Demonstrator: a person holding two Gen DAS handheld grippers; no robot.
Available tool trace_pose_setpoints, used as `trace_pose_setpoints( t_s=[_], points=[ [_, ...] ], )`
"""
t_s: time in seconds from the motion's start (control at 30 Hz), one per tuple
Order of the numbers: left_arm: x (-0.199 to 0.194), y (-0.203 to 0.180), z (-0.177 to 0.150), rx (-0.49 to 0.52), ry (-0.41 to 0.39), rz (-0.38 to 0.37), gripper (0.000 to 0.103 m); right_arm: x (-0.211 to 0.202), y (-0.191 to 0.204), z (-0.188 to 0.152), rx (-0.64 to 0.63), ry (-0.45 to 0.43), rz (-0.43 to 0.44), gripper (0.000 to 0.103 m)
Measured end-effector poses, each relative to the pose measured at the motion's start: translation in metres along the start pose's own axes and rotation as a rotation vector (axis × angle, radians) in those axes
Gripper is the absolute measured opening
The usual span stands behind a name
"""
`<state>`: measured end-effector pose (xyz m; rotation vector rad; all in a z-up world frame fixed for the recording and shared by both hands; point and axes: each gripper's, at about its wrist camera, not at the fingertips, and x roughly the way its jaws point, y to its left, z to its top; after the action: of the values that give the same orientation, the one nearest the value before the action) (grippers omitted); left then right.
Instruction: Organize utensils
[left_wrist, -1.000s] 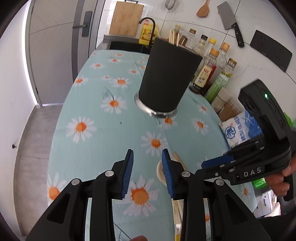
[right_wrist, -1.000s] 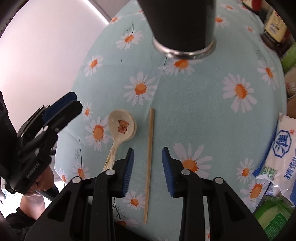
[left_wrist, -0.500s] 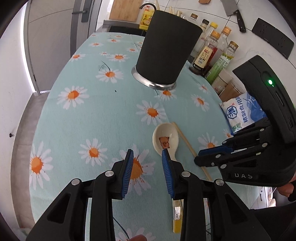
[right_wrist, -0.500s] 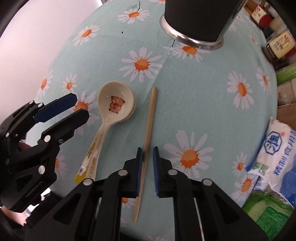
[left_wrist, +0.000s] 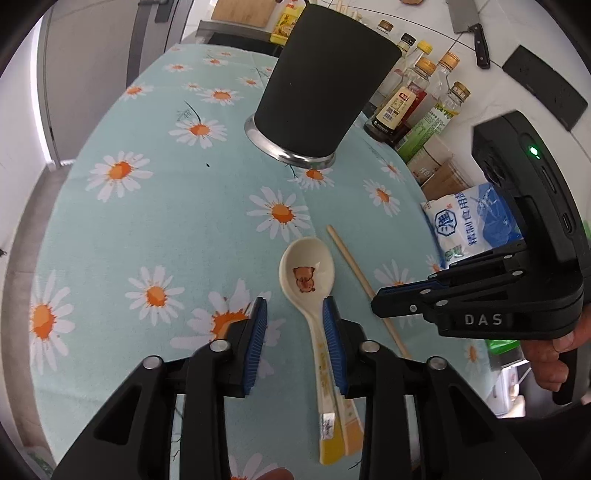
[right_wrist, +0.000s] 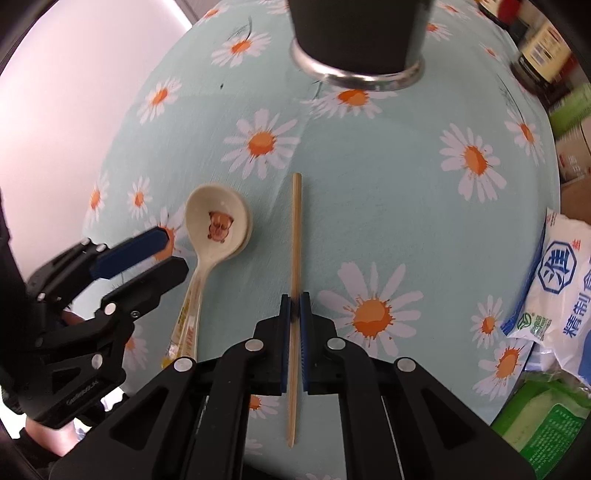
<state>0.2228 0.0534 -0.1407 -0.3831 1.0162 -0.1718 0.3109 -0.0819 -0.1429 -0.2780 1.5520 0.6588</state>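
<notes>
A cream spoon (left_wrist: 307, 275) with a bear print lies on the daisy tablecloth; it also shows in the right wrist view (right_wrist: 218, 225). A wooden chopstick (left_wrist: 354, 266) lies just right of it. My left gripper (left_wrist: 294, 314) is open, its jaws on either side of the spoon's handle. My right gripper (right_wrist: 294, 304) is shut on the chopstick (right_wrist: 296, 236). The right gripper (left_wrist: 380, 301) also shows in the left wrist view. A black utensil holder (left_wrist: 325, 88) with a steel base stands further back (right_wrist: 354, 33).
Sauce bottles (left_wrist: 413, 99) and a blue-and-white salt bag (left_wrist: 465, 225) line the table's right side. The salt bag (right_wrist: 561, 273) and a green packet (right_wrist: 546, 417) show in the right wrist view. The table edge drops off at the left.
My right gripper has closed fully on the chopstick. My left gripper has moved right and lower, so its open jaws now flank the spoon's handle.
</notes>
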Motion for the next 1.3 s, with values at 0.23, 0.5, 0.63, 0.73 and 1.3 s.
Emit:
trace_pose_setpoints(
  t_s=[0.23, 0.5, 0.63, 0.73, 1.3],
  points=[
    [0.008, 0.002, 0.014, -0.010, 0.028, -0.001, 0.014, -0.019, -0.028, 0.009, 0.041, -0.070, 0.050, 0.006],
    [0.017, -0.004, 0.023, 0.016, 0.054, 0.004, 0.005, -0.039, -0.042, -0.004, 0.084, -0.103, 0.080, 0.006],
    [0.017, -0.005, 0.026, 0.014, 0.052, 0.007, 0.004, -0.032, -0.033, -0.005, 0.093, -0.107, 0.086, 0.006],
    [0.018, -0.005, 0.026, 0.014, 0.048, 0.013, 0.002, -0.029, -0.033, -0.005, 0.097, -0.106, 0.100, 0.006],
    [0.003, -0.004, 0.029, 0.009, 0.000, 0.009, 0.001, -0.046, -0.040, -0.006, 0.092, -0.148, 0.148, 0.006]
  ],
)
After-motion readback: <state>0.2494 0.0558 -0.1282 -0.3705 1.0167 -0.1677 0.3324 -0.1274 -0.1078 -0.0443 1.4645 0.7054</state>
